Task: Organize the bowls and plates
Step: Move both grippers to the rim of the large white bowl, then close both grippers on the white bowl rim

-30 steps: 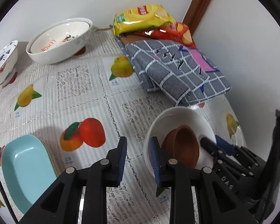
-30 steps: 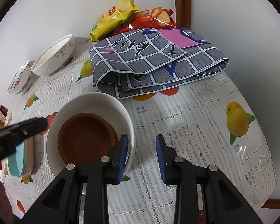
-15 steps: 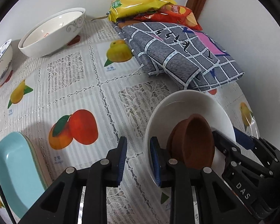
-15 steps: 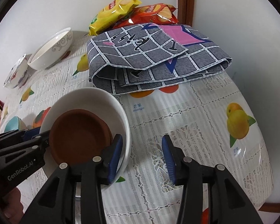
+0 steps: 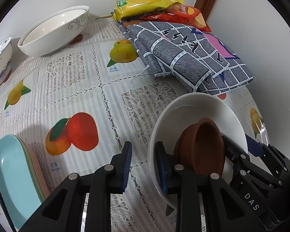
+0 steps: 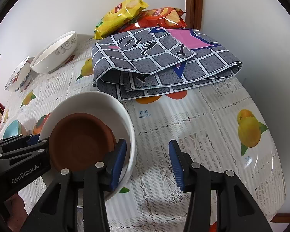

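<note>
A white bowl [image 5: 201,106] with a brown bowl [image 5: 205,145] inside it sits on the fruit-print tablecloth; both also show in the right wrist view, white [image 6: 98,104] and brown [image 6: 81,139]. My left gripper [image 5: 144,164] is open, its jaws astride the white bowl's near rim, not clamped. My right gripper [image 6: 147,162] is open, its left finger inside the white bowl beside the brown bowl, its right finger outside over the cloth. A large white patterned bowl [image 5: 54,31] and a small painted bowl [image 5: 0,56] stand at the back left.
Stacked light-blue oblong dishes [image 5: 11,183] lie at the front left. A folded grey checked cloth [image 6: 160,63] lies behind the white bowl, with yellow [image 6: 119,17] and red [image 6: 156,19] crisp bags against the wall. The table's edge curves at the right.
Both grippers have moved closer around the white bowl. My right gripper's jaws have opened wider, with the left finger now inside the rim. The bowls look tilted more in the left view.
</note>
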`<state>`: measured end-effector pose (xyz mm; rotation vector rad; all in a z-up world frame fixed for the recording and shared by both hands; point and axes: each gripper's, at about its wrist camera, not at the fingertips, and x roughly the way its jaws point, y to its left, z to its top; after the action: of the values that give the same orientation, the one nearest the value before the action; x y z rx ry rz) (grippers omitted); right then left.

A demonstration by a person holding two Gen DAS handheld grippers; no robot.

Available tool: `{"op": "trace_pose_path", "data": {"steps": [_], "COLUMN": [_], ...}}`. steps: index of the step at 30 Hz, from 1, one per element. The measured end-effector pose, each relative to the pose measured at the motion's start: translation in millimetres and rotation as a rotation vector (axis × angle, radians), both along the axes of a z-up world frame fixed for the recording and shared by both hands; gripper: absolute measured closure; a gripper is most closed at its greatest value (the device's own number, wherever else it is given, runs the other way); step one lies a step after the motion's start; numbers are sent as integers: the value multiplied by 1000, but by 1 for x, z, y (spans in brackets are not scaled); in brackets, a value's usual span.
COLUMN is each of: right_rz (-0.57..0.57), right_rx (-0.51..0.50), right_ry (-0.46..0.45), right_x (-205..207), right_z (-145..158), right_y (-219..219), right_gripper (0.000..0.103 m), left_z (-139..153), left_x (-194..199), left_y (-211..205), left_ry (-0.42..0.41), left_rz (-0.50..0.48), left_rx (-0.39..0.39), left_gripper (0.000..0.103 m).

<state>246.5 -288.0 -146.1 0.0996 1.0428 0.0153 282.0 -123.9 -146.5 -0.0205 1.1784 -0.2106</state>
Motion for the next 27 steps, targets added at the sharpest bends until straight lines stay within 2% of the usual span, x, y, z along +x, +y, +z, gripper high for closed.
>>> {"op": "trace_pose_path", "data": {"steps": [3, 15, 17, 19, 21, 27], "right_rz": [-2, 15, 16, 14, 11, -32], "right_rx": [18, 17, 13, 19, 32, 73], "right_ry": [-2, 6, 2, -1, -2, -9], "right_x": [0, 1, 1, 1, 1, -2], "right_z": [0, 2, 2, 2, 2, 2], "right_y": [0, 9, 11, 11, 12, 8], "right_gripper": [68, 83, 84, 88, 92, 93], "left_z": [-1, -2, -3, -4, -4, -3], "left_x": [0, 1, 1, 1, -1, -3], "left_y": [1, 0, 0, 0, -2, 1], "left_ry": [12, 21, 25, 31, 25, 31], "left_rz": [3, -8, -9, -15, -12, -5], "left_rx": [-17, -26, -37, -59, -63, -83], "left_gripper": [80, 81, 83, 91, 91, 92]}}
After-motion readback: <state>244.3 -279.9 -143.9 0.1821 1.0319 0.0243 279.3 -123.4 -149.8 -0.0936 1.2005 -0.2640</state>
